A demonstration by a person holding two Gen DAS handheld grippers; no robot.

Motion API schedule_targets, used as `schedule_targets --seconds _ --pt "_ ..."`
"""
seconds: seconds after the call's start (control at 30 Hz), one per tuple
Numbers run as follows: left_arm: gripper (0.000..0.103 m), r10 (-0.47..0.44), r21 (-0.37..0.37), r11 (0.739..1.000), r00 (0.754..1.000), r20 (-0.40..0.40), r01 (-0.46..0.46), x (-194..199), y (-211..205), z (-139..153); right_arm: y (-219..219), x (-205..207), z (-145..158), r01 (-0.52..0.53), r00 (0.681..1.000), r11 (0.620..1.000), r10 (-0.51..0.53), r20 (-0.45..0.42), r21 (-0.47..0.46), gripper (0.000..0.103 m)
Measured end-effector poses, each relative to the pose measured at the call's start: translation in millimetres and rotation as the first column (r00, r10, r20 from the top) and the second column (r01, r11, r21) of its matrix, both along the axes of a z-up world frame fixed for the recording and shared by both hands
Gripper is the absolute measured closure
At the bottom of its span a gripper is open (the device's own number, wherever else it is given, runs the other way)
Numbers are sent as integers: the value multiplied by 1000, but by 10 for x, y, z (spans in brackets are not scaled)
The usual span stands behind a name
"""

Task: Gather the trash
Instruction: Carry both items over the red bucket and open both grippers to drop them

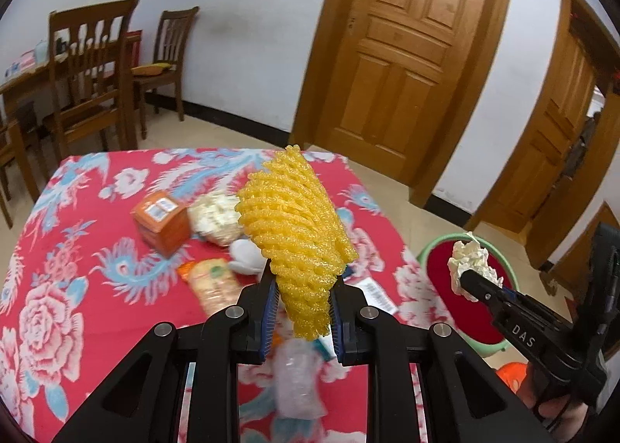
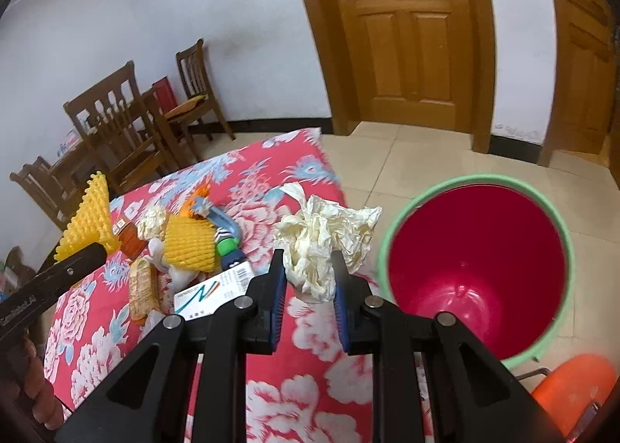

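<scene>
I count two yellow foam nets: my left gripper clamps one, another lies tabled (right view only). My right gripper pinches crumpled tissue beside the bucket.

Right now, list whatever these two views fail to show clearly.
- Clear plastic wrap, left wrist view: blurred and partly behind the left tool holding the yellow foam net.
- Print on the white box, right wrist view: too small to read, near end behind the right tool gripping the crumpled tissue.
- Orange stool: cut off by the lens edge.
- Bucket: its near rim sits behind the right tool.
</scene>
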State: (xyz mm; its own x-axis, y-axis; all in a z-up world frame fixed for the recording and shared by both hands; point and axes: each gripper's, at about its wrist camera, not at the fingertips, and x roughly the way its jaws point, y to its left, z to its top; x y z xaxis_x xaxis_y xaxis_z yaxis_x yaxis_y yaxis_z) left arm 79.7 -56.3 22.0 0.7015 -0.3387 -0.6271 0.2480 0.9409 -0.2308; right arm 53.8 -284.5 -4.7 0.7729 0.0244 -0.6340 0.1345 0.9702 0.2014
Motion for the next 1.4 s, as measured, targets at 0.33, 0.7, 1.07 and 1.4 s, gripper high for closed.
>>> schedule_targets --seconds 0.33,0.7,1.07,1.4 --pt "80 -112 13 994 994 -10 112 -17 -580 5 -444 -342 22 115 993 993 -116 18 28 78" --pt "80 -230 50 971 972 -41 232 -16 -1268 -104 -976 -526 -106 223 975 973 -223 -6 63 78" --pt "80 -311 99 942 944 -108 321 54 -1851 -356 -1276 -484 -369 283 958 955 -277 -70 93 78" --pt "66 -347 132 921 926 -151 367 168 -2182 -529 -1444 -418 -542 314 947 941 -301 -116 123 73"
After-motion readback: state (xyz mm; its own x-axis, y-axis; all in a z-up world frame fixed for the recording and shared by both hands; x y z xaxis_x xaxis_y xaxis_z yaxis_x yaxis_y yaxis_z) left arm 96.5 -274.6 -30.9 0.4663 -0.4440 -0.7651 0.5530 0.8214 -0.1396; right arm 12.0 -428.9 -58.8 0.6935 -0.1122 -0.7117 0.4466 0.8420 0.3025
